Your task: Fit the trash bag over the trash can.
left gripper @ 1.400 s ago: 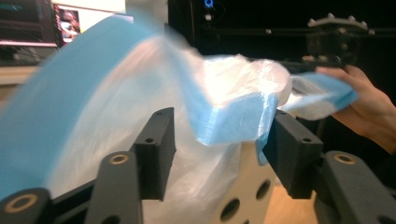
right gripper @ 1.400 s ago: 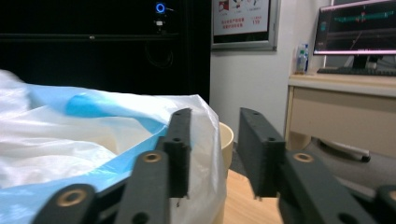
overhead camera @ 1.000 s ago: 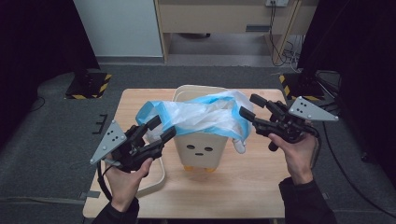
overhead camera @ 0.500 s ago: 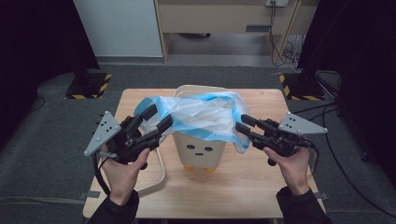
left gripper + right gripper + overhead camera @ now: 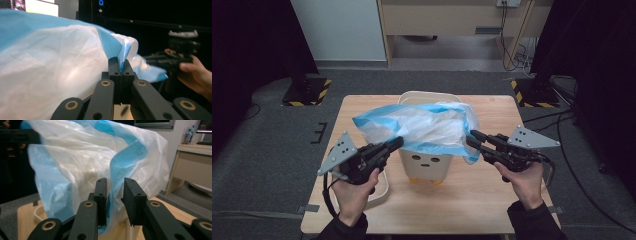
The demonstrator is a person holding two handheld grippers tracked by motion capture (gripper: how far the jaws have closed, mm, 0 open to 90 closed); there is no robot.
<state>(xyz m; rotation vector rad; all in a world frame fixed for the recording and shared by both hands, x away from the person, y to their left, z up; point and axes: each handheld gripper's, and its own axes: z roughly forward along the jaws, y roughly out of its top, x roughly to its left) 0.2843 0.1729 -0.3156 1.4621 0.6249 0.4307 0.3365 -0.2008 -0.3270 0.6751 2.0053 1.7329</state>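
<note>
Both hands have sunk, drawing the blue-rimmed bin liner [image 5: 422,127] down over the small white bin [image 5: 429,162]. Left tool [image 5: 120,65] has just clamped the rim; right tool [image 5: 115,195], just narrowing, straddles its rim fold, gap remaining.

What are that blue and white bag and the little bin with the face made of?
The bag looks like thin plastic film: translucent, crinkled, faintly glossy, with a blue rim. The bin seems hard, matte cream plastic, smooth-walled; that's a guess. The table shows pale wood grain, possibly laminate.
</note>
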